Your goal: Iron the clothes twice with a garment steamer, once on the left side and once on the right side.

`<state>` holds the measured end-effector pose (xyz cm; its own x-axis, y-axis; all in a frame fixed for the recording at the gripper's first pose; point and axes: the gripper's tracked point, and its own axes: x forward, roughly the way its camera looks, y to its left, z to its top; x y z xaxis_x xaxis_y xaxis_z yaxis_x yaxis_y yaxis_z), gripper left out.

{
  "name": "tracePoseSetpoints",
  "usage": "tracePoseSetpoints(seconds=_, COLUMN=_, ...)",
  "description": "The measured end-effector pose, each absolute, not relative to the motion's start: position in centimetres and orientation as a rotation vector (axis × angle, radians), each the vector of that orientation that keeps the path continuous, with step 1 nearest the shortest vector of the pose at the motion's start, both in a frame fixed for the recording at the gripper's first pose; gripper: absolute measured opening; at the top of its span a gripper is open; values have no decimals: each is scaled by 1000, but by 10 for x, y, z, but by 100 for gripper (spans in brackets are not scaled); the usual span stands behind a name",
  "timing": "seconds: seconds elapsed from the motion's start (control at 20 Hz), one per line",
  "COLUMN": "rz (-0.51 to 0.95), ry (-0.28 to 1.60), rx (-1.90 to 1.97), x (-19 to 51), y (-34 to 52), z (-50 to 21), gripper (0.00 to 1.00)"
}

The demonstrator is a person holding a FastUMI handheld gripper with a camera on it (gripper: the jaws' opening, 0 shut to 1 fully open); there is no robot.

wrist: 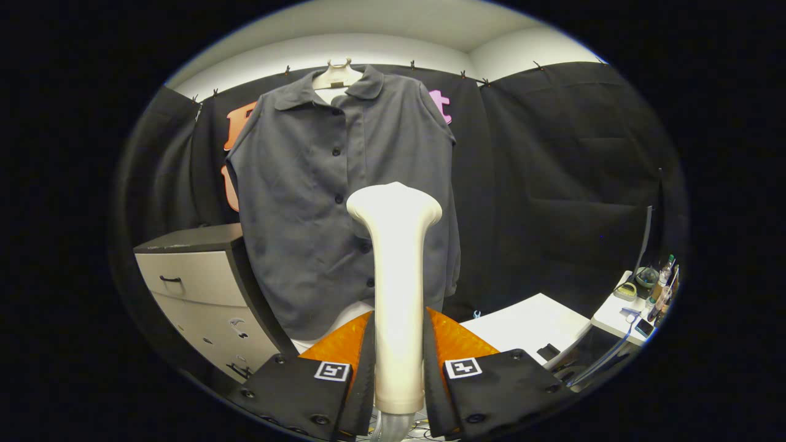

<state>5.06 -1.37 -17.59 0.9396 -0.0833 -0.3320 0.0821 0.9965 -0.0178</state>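
Hand-held gripper [398,344] is clenched on the steamer [396,288], both fingers [344,350] pressing its upright handle from either side. Steamer head flares out in front of the shirt [307,202], over the lower part of the button line, a little toward the shirt's right half as seen. Shirt hangs buttoned on a hanger [336,75]. Beside the shirt's lower left stands a drawer cabinet [196,282]; to its lower right is a white desk [528,325]
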Motion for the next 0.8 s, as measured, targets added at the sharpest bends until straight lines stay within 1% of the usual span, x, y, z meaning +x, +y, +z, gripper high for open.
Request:
tracePoseSetpoints(seconds=0.3, rz=-58, ry=223, rx=-21, x=20, y=2, z=-96, gripper=42)
tracePoseSetpoints(seconds=0.8, rz=23, ry=126, rx=-47, x=-27, y=30, z=-9, gripper=42)
